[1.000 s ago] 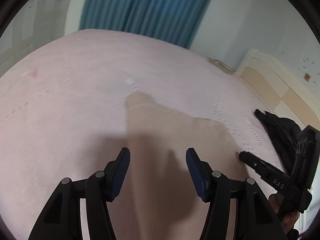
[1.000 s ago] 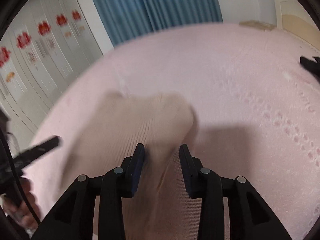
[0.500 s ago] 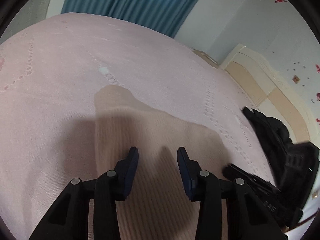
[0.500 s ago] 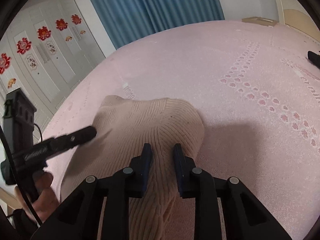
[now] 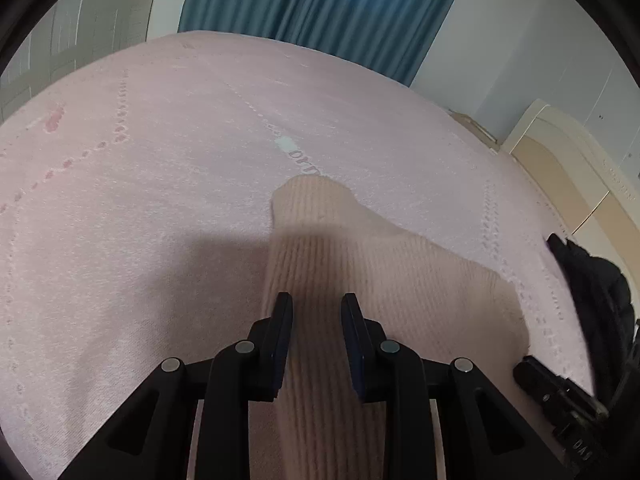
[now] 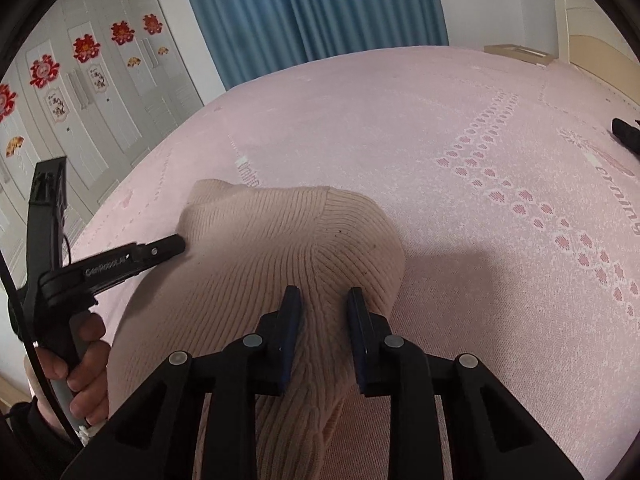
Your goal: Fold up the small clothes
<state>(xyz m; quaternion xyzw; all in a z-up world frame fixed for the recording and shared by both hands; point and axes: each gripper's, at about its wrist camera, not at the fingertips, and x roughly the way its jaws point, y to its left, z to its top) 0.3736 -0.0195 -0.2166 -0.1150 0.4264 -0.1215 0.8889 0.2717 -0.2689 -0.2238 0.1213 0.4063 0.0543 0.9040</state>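
Pink patterned bedspread carries a beige ribbed knit garment, spread ahead of and beneath both grippers. Left gripper, jaws just narrowed, straddles the knit. Right gripper likewise has knit bunched between its pads, seemingly pinched.

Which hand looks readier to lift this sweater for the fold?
Right, probably. Both grippers have just been closing with the sweater between their jaws; the right gripper bunches a raised ridge of it, while at the left gripper the knit lies flatter.
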